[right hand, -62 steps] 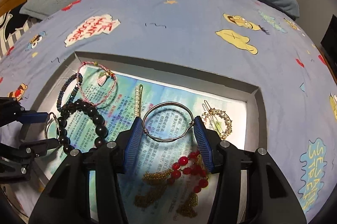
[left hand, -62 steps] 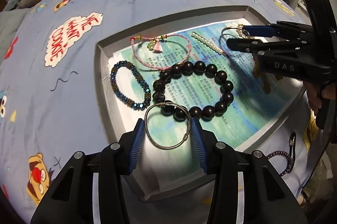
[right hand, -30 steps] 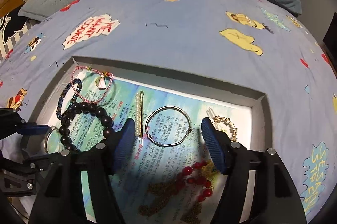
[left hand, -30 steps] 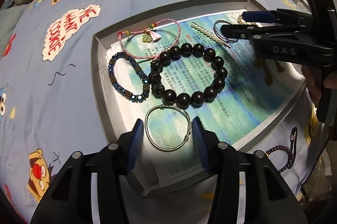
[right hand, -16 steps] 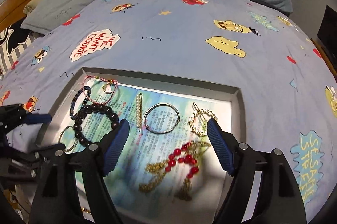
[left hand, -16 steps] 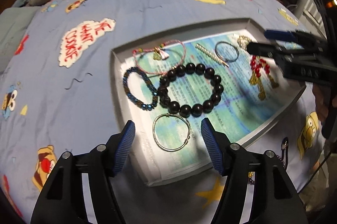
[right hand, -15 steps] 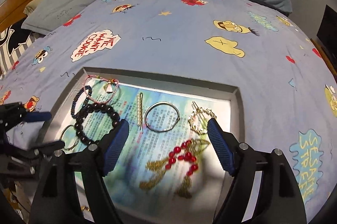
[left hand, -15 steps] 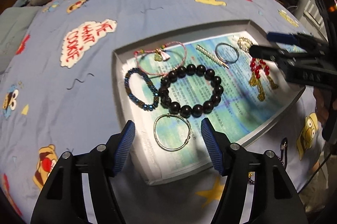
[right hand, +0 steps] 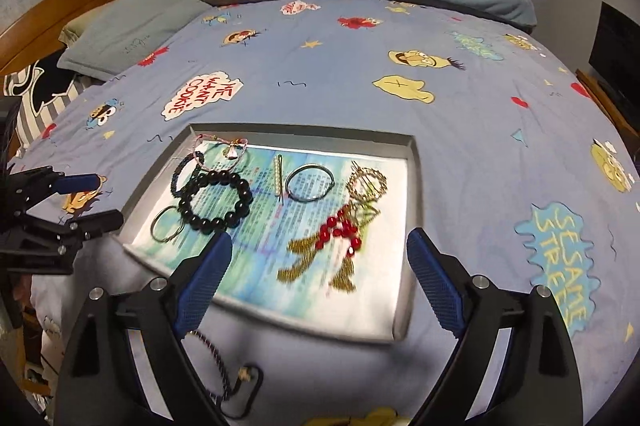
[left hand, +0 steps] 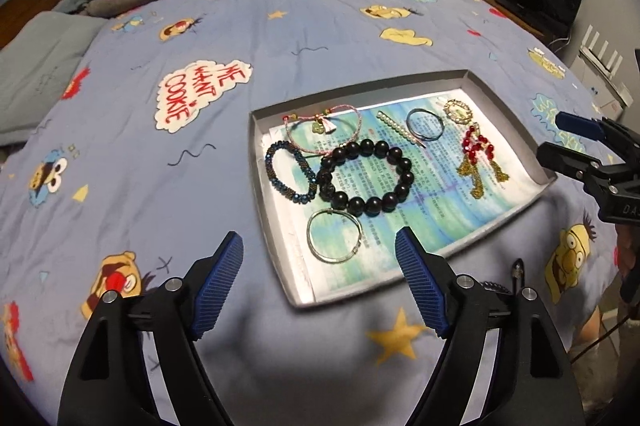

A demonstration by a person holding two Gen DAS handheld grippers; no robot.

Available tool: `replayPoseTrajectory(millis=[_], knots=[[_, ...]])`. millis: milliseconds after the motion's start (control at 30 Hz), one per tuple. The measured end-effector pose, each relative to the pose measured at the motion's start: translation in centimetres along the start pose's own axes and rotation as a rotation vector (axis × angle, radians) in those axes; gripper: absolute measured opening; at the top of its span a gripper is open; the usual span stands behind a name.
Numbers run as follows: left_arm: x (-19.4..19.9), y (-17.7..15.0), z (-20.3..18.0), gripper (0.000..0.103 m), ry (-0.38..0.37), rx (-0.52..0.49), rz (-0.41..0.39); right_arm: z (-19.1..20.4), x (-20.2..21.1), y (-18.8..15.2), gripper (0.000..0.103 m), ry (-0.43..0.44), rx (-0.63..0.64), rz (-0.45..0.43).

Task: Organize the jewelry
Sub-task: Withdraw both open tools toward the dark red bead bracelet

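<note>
Both pairs of tongs are hanging above the bed with nothing in them. The left tongs are spreading wider, their jaws opening over the near-left corner of the grey tray, and the right tongs are opening too, over the tray's near edge.

The jewelry is lying in the tray on a printed paper liner. A thin silver bangle is sitting nearest the left tongs, just beside the big dark bead bracelet. A blue beaded bracelet is touching that one on its left, and a pink cord bracelet is lying at the far-left corner. Further right are a pearl hair clip, a second silver bangle, a gold round brooch and a red-bead piece with gold tassels.

One dark cord bracelet is lying outside the tray, on the bedspread below the right tongs, so in my judgement the sorting is not finished.

The risks come from crowding and softness. The bracelets on the left are touching, so a grab for one could drag its neighbour. The tassels could snag on a pad. The tray is resting on soft bedding, so a hard press on its rim could tip it and slide everything together.
</note>
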State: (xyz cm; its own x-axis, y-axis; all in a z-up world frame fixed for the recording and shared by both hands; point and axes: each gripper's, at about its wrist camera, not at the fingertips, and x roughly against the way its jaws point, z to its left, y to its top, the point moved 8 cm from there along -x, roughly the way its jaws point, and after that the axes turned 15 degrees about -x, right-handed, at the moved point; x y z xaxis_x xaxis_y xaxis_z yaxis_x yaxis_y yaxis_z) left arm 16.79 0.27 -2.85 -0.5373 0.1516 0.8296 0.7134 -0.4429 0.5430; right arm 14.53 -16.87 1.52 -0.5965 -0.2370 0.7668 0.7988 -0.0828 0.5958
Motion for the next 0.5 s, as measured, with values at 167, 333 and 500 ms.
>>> replayPoseTrajectory(millis=[167,333,500], knots=[[1.4,-0.8,-0.6,0.082,0.0,0.007,-0.027,-0.6,2.6,-1.3,0.088,0.008,-0.009,-0.027],[2.3,-2.1,-1.4,0.083,-0.005,0.022,-0.047,-1.4,4.2,-2.9,0.09,-0.001,-0.003,-0.035],[2.5,-3.4,-2.6,0.085,0.012,0.018,-0.072,-2.1,5.1,-4.7,0.094,-0.017,0.001,-0.046]])
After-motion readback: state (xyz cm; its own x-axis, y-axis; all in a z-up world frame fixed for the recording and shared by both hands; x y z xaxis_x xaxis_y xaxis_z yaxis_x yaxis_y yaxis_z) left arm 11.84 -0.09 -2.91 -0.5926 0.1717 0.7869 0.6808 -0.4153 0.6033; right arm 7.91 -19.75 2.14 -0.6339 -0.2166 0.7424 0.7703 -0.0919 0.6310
